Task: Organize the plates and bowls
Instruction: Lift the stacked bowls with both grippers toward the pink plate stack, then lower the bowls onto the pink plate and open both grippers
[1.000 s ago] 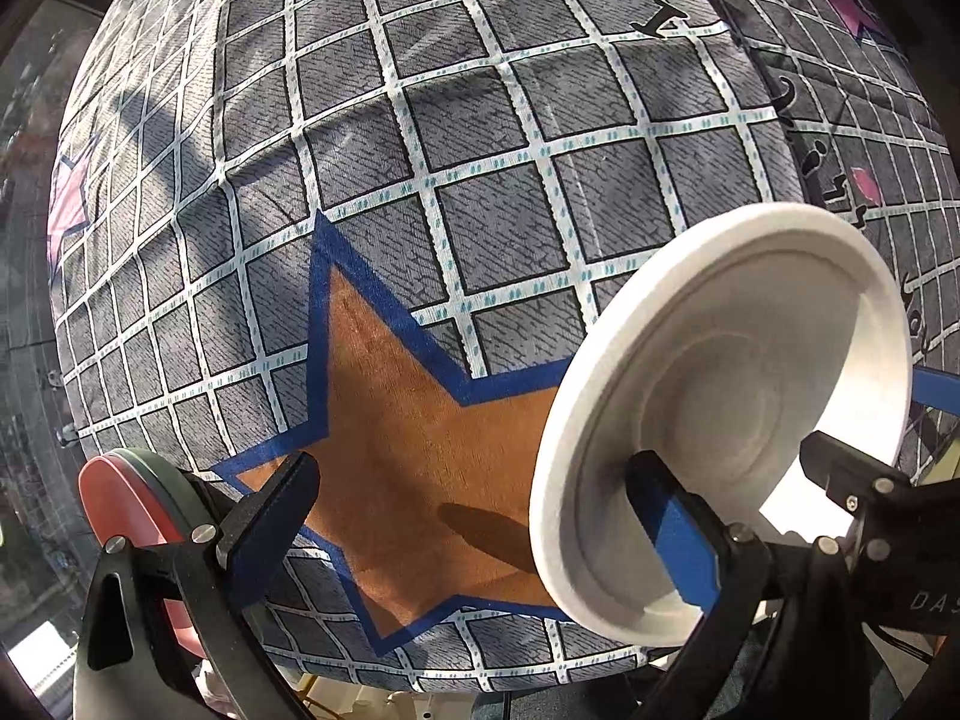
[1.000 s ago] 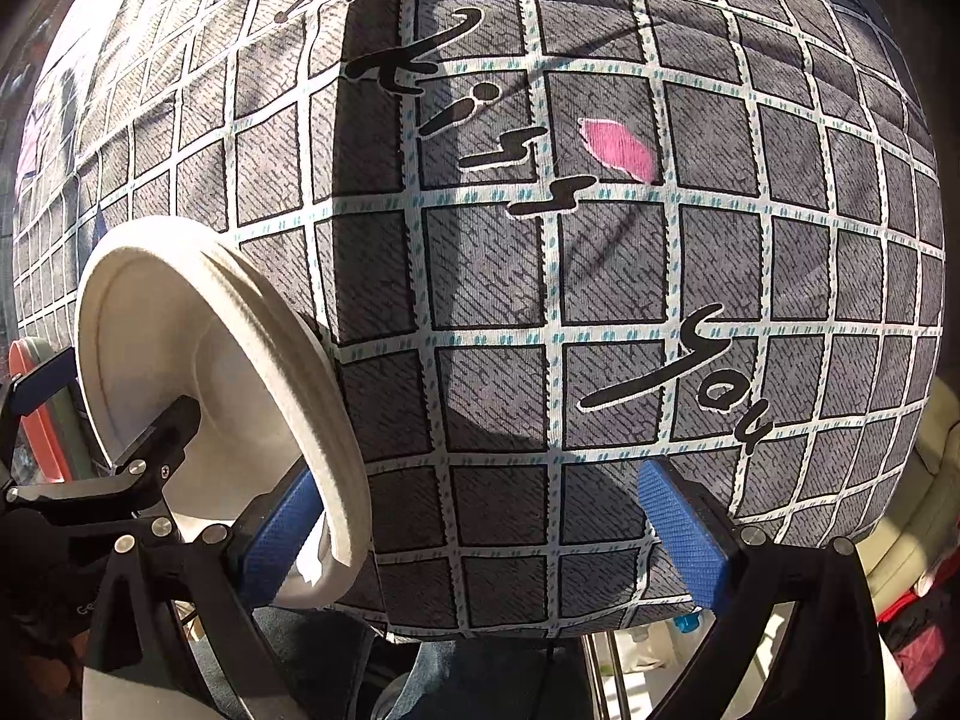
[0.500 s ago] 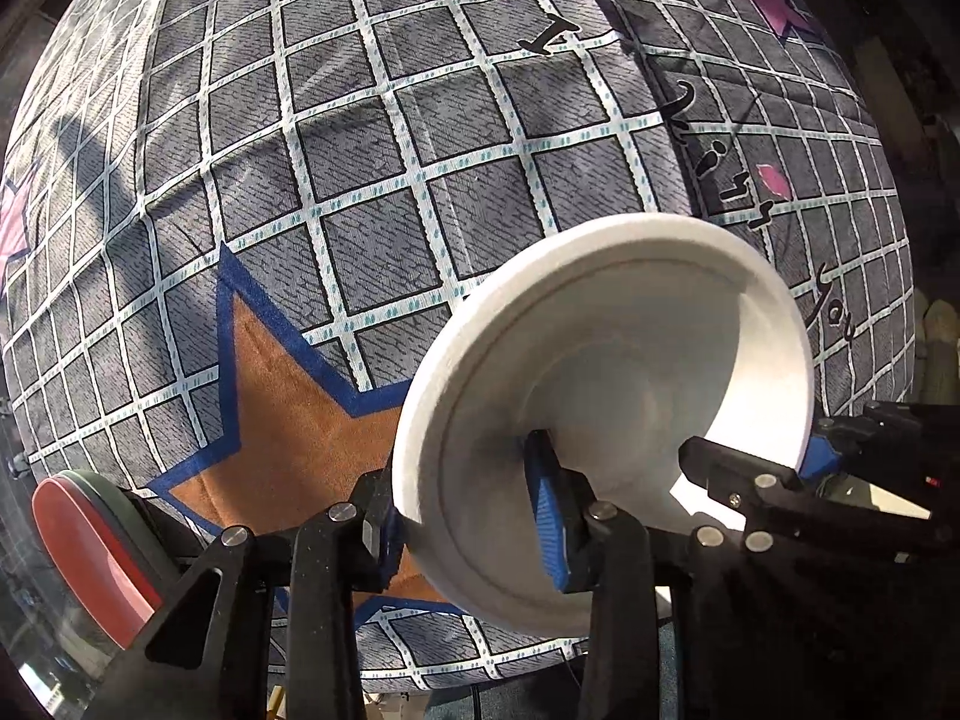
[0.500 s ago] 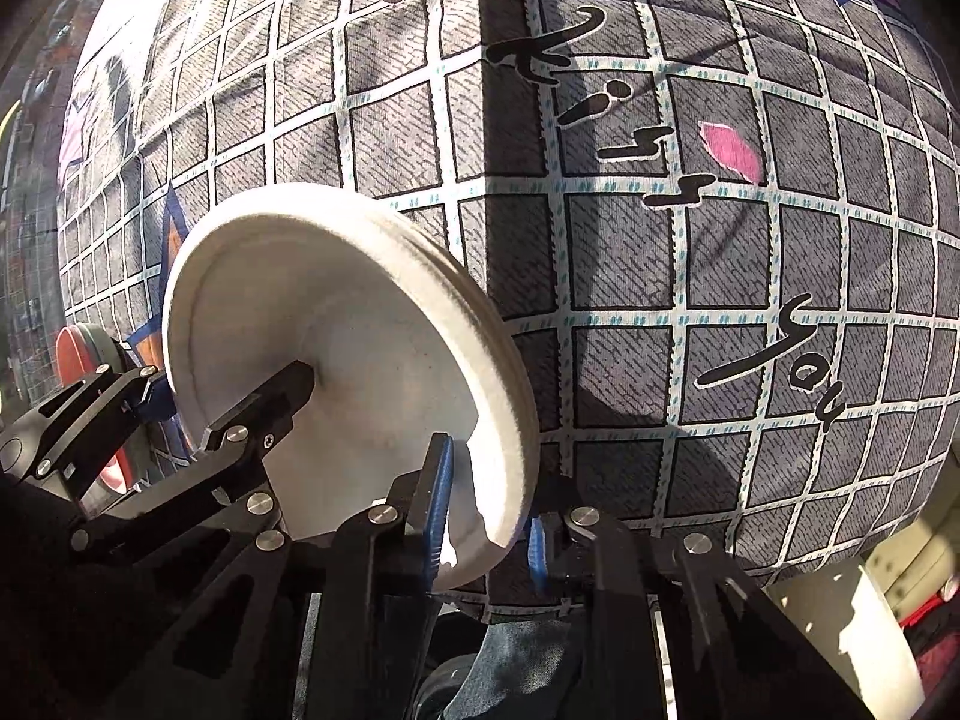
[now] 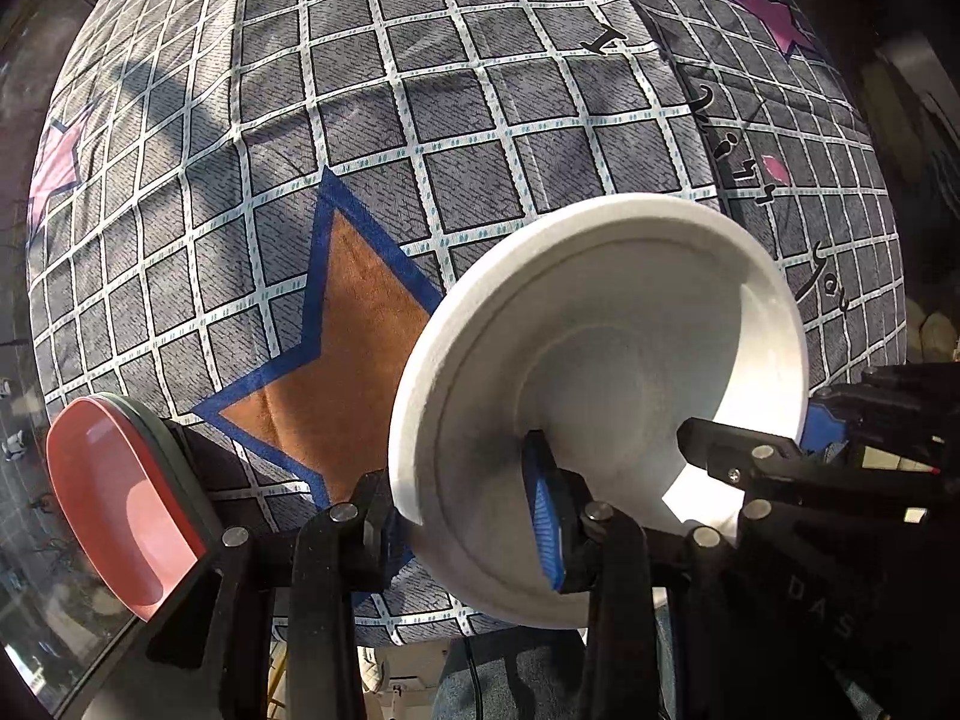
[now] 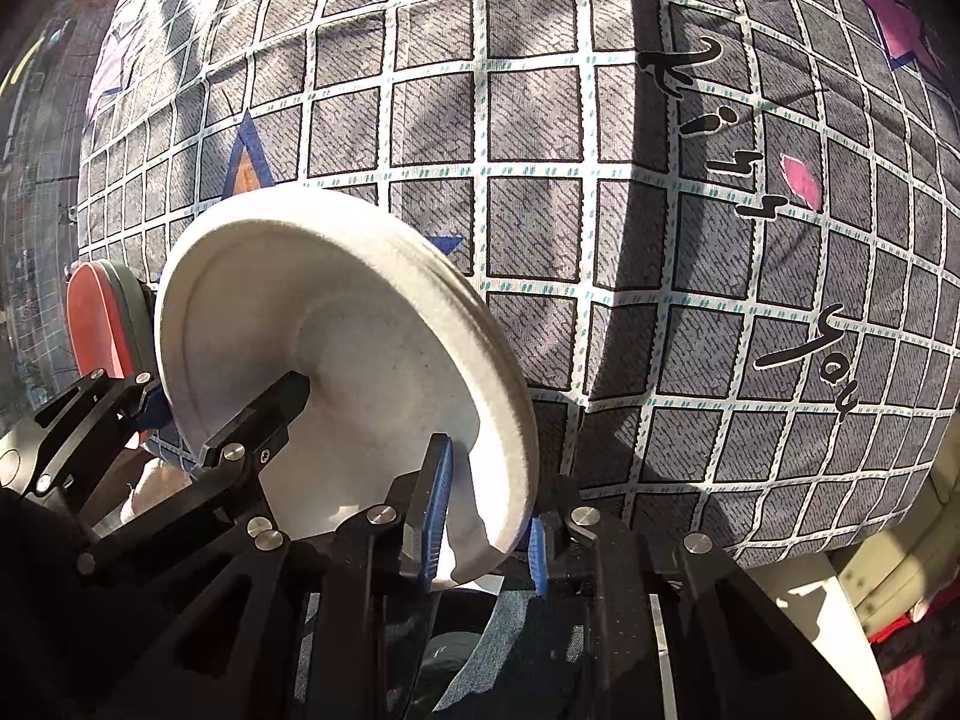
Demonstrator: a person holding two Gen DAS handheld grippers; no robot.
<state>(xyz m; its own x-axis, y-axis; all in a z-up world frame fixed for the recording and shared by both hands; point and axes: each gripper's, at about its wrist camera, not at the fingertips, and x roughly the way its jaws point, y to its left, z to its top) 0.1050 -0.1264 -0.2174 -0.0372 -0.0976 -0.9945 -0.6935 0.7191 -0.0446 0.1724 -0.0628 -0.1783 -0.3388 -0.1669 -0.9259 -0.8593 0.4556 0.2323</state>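
Observation:
A white plate, which looks like a thin stack of white plates pressed together, is held upright on edge above the cloth. My left gripper is shut on its lower left rim. My right gripper is shut on the same white plate at its lower right rim. Each gripper shows in the other's view, beside the plate. A red plate backed by a grey-green one stands on edge at the far left and also shows in the right wrist view.
A grey checked cloth with an orange and blue star and black lettering covers the table. The table's front edge runs just below the grippers. A white object sits low at the right.
Both grippers went from open beside the white plate to shut on its rim. The plate has since shifted a little to the right in the left view.

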